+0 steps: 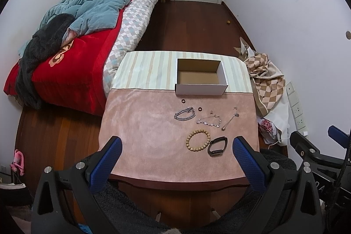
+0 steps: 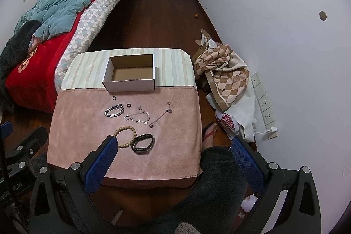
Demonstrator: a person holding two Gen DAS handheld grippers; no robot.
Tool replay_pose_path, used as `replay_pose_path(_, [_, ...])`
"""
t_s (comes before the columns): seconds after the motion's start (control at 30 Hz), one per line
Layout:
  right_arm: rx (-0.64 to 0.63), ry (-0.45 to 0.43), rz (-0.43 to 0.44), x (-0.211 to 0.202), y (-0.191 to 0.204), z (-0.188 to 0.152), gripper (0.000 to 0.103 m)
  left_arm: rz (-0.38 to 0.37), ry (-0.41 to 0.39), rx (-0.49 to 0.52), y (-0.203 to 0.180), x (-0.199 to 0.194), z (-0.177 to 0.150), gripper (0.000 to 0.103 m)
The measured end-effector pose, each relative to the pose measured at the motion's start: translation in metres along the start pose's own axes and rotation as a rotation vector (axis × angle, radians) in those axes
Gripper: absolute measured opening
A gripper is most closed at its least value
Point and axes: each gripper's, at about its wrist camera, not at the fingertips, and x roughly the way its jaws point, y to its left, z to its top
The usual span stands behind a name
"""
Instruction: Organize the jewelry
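Soft, even indoor light fills both views, cool and slightly bluish on the white walls (image 1: 285, 3), with no hard shadows. The pink cloth on the bench (image 1: 153, 124) shows a faint pale sheen. Focus is sharp at centre. Fisheye bending curves the floor (image 2: 153, 21) and walls, and black vignette closes every corner, heaviest toward 10 and 2 o'clock.

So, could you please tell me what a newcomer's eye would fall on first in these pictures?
Probably the open cardboard box, empty, at the far middle of the table, on the striped cloth. Next, the jewelry scattered on the pink mat in front of it: a wooden bead bracelet beside a black band nearest, a silver chain bracelet farther back. To the left, the bed's red blanket stands out.
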Motion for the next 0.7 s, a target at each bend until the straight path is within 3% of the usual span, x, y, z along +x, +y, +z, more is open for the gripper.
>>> replay_pose_path(0.47, [0.028,-0.027,-0.004,-0.004,-0.001,-0.001,0.103,0.005,-0.015,-0.007,0.005,0.001,-0.002,0.103])
replay_pose_path(0.7, [0.082,0.010,-0.004,0.053,-0.007,0.001,0.103,0.084,-0.022,-0.010,0.011,0.053,0.002,0.103])
